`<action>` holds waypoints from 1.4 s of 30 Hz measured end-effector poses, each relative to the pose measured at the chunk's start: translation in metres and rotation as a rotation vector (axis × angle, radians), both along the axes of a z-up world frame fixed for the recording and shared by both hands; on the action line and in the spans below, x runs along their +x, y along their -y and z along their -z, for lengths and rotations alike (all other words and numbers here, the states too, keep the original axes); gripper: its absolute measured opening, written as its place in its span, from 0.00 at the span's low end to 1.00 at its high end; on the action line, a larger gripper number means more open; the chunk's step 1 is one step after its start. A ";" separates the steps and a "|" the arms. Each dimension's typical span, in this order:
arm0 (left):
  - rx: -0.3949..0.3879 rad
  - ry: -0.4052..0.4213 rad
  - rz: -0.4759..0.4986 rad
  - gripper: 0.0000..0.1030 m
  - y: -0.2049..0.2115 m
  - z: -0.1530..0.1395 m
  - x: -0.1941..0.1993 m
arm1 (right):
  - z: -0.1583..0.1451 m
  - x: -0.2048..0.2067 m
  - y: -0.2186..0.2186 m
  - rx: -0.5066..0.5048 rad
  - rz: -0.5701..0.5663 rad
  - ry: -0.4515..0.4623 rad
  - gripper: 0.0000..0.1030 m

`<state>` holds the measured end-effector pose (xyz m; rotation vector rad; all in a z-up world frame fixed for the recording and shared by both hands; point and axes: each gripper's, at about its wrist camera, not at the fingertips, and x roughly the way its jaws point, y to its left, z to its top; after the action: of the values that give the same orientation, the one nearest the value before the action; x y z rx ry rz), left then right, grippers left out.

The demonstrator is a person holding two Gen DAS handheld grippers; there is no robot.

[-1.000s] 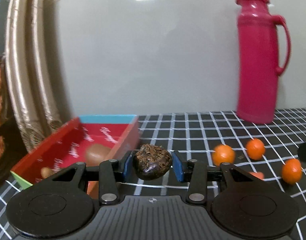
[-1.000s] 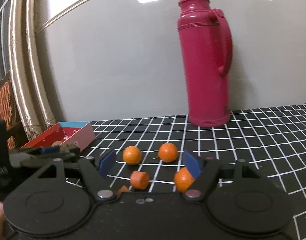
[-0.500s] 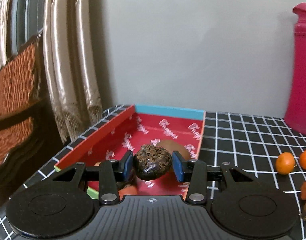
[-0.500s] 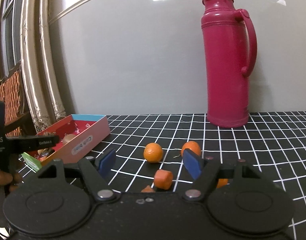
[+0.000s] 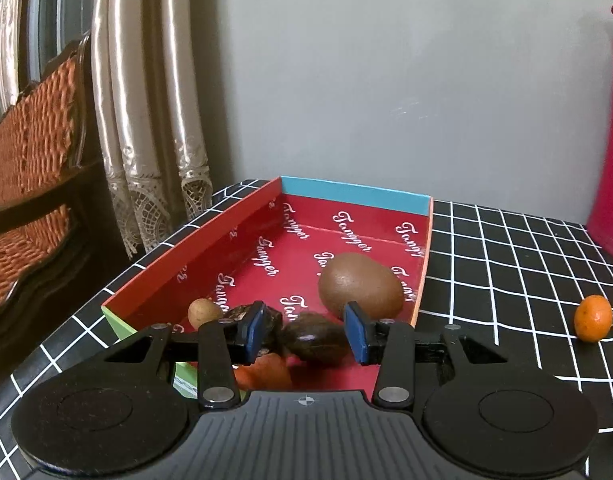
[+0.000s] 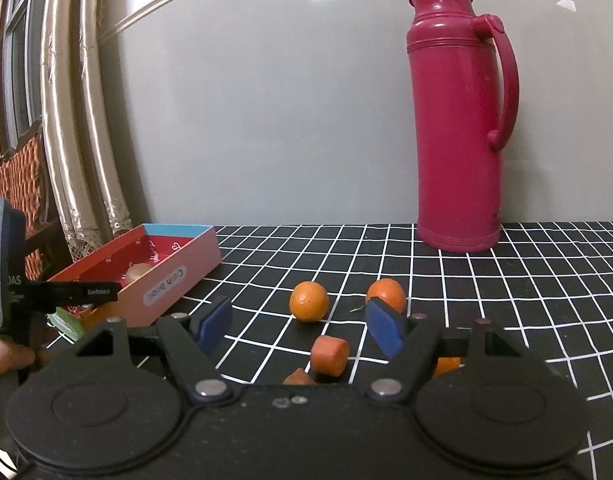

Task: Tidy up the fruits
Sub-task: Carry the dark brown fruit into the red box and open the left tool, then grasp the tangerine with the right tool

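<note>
My left gripper (image 5: 304,336) hangs over the near end of the red box (image 5: 198,248). Its pads stand a fruit's width apart. The dark brown fruit (image 5: 316,344) shows blurred and lower than the pads, with a gap to the left pad, so it looks loose. In the box lie a brown kiwi-like fruit (image 5: 360,286), a small tan fruit (image 5: 204,312), a rough dark fruit (image 5: 266,328) and something orange (image 5: 262,374). My right gripper (image 6: 298,328) is open above the tablecloth. Two small oranges (image 6: 308,301) (image 6: 386,290) and an orange cut piece (image 6: 329,356) lie just beyond it.
A tall pink thermos (image 6: 458,120) stands at the back by the wall. A woven chair (image 5: 30,152) and curtains (image 5: 146,120) lie beyond the table's left edge. One small orange (image 5: 592,318) lies on the cloth to the right of the box. A hand (image 6: 2,360) holds the left gripper.
My left gripper swung left from the open cloth to over the red box. The dark fruit, pinched level between the pads before, now sits lower and blurred. The right gripper stayed open.
</note>
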<state>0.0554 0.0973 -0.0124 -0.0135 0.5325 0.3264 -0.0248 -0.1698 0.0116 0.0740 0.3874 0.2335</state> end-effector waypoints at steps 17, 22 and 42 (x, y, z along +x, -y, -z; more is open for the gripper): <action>0.098 0.108 0.029 0.84 0.020 -0.028 -0.032 | 0.007 0.007 0.019 -0.035 0.097 -0.031 0.71; 0.089 0.103 0.037 0.87 0.018 -0.029 -0.046 | 0.012 0.012 0.029 -0.054 0.153 -0.061 0.71; 0.112 0.116 0.009 0.91 0.000 -0.029 -0.070 | 0.038 0.052 0.051 -0.037 0.260 -0.235 0.50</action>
<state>-0.0149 0.0975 0.0162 0.0783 0.3990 0.3442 0.0275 -0.2206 -0.0260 0.1144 0.6099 -0.0401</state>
